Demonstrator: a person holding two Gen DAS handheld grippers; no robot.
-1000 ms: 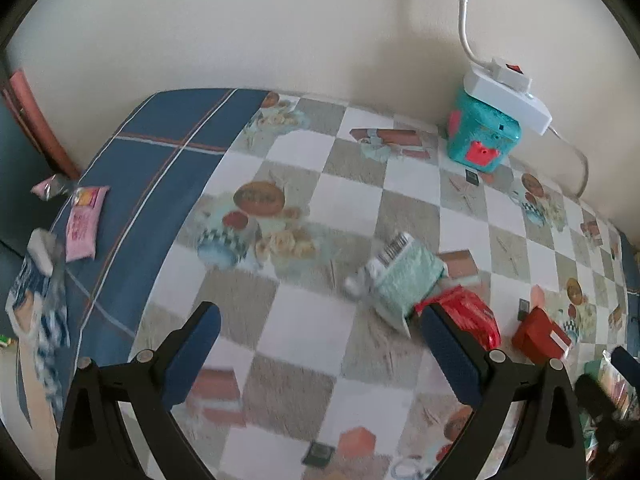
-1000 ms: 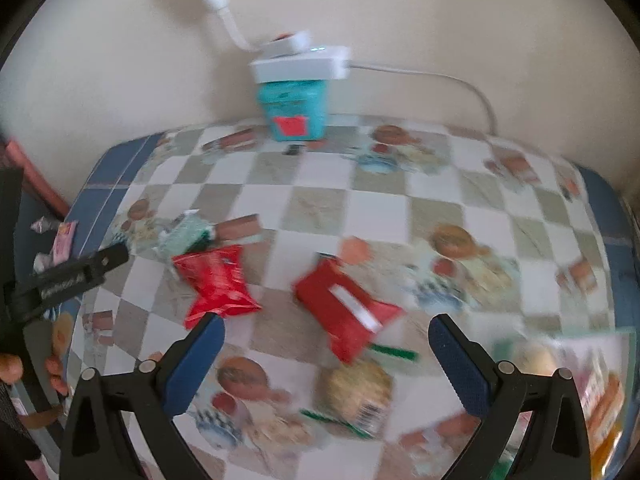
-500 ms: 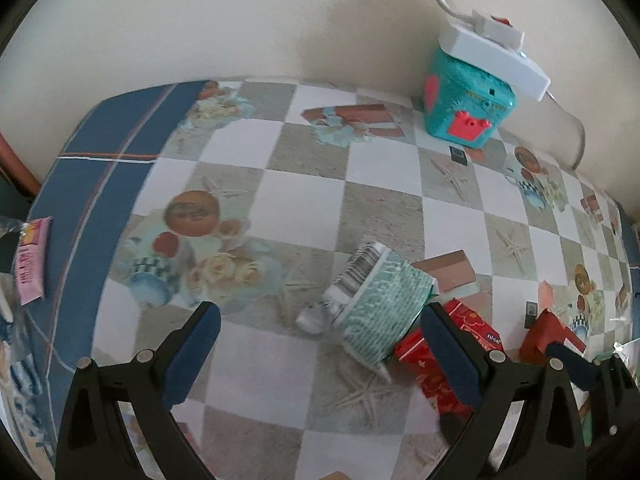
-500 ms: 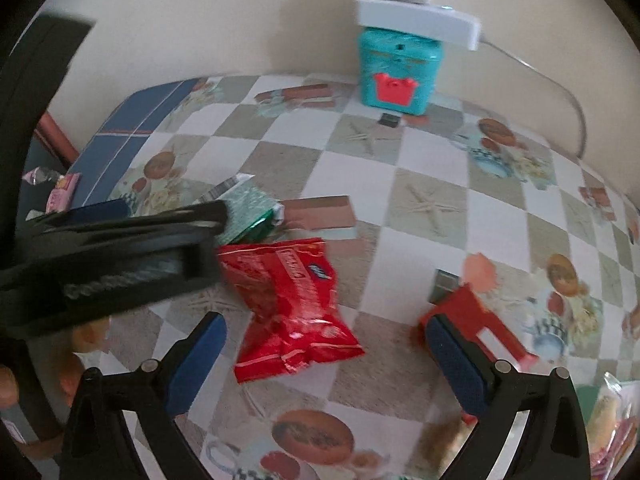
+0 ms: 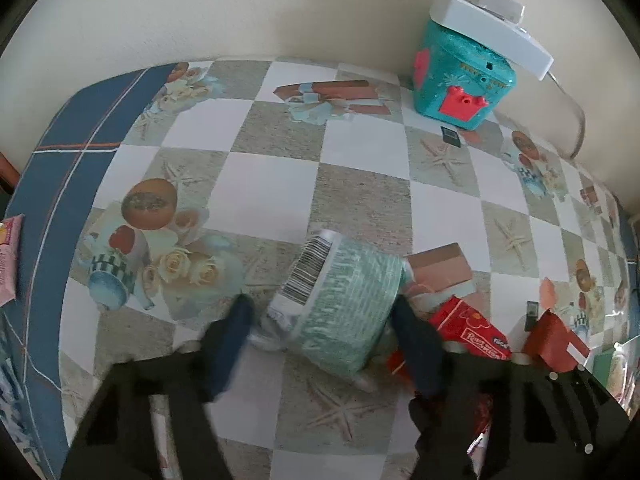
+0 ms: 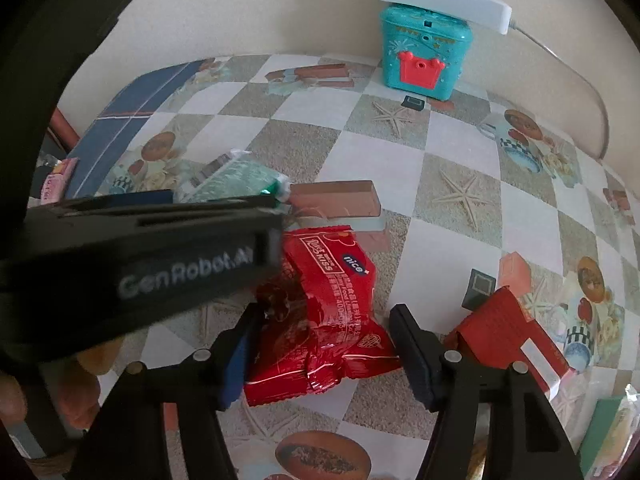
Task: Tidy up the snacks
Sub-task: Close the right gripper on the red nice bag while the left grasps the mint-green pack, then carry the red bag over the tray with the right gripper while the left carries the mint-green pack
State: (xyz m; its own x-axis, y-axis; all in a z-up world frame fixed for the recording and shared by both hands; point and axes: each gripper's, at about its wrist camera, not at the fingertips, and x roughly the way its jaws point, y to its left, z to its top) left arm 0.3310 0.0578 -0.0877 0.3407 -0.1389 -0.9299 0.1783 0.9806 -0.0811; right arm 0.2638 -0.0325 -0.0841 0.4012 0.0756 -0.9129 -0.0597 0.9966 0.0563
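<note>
A mint-green snack packet with a barcode lies on the checked tablecloth. My left gripper is open, its fingers on either side of the packet's near end. A red snack bag lies beside it; my right gripper is open with its fingers flanking the bag. The red bag also shows in the left wrist view. A red box lies to the right. The left gripper's body crosses the right wrist view.
A teal toy box with a white power strip on top stands against the back wall. A pink packet lies at the left table edge. More snack packs sit at the far right.
Both grippers have moved forward and down. The left jaws have narrowed around the green packet. The right jaws have narrowed around the red bag.
</note>
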